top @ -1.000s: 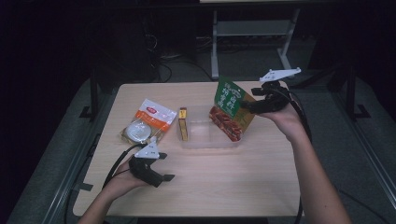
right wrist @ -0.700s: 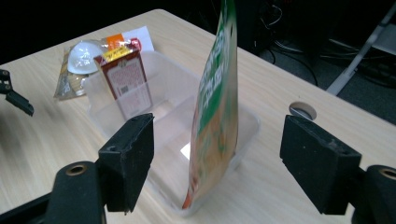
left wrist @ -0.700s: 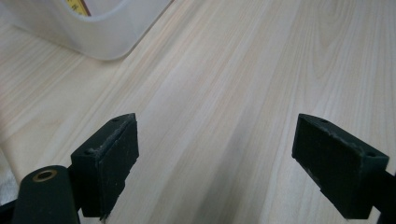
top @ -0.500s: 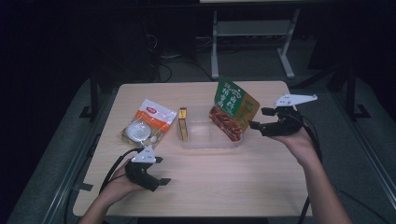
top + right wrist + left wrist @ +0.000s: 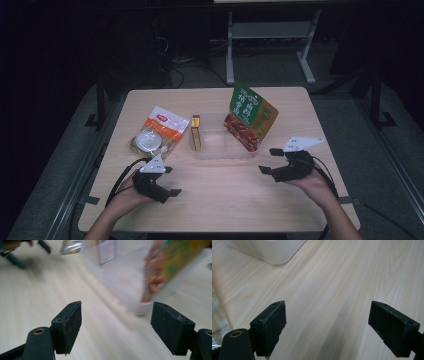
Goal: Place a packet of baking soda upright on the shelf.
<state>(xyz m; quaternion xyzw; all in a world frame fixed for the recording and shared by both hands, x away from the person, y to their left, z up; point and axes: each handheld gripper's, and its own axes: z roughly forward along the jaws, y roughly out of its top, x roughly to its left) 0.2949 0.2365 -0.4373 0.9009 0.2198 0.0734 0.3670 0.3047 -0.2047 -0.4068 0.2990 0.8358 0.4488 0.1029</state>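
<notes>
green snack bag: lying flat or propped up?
Propped up. The green snack bag stands tilted at the right end of the clear bin, its lower edge inside and its top leaning out past the rim.

The high view looks forward and down from above the person's side, taking in the whole worktop (image 5: 220,200) and the dark floor beyond. The left gripper view sits low and close over the wood, facing a corner of the clear tray (image 5: 265,251). The right gripper view, equally low, faces the tray's side and the green snack bag (image 5: 172,263). All three share the tray.
</notes>
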